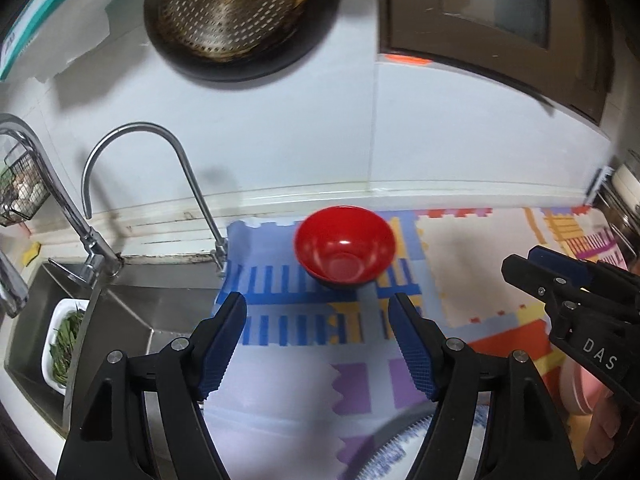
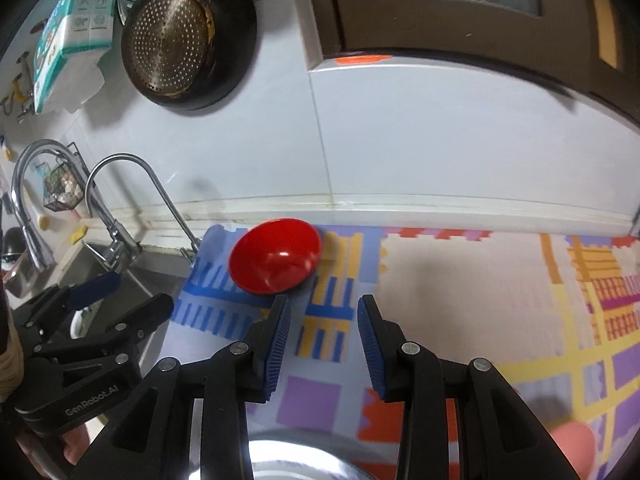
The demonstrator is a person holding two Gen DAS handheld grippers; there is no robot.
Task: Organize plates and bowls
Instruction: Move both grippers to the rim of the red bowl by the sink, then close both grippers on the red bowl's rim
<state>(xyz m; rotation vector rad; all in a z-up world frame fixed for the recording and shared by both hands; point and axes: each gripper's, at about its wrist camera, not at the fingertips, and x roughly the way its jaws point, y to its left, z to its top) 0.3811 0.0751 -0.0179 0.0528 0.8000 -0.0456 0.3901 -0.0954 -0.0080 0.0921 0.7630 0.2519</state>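
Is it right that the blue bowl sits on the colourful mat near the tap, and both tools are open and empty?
Not quite: the bowl is red, not blue, as the left wrist view shows. The rest holds: it sits on the colourful mat near the tap, and the left tool and right tool are open and empty.

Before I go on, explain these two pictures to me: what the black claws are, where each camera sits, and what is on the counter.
The black claws are two-finger tools that a person carries, one in each hand. A camera on each looks forward along its fingers. One picture comes from the left hand-held gripper, the other from the right hand-held gripper; each also catches the other tool at its edge. Both are open and hold nothing. Ahead, a red bowl sits on a colourful patterned mat on the counter. To the left are a sink and faucets. A dark pan hangs on the wall.
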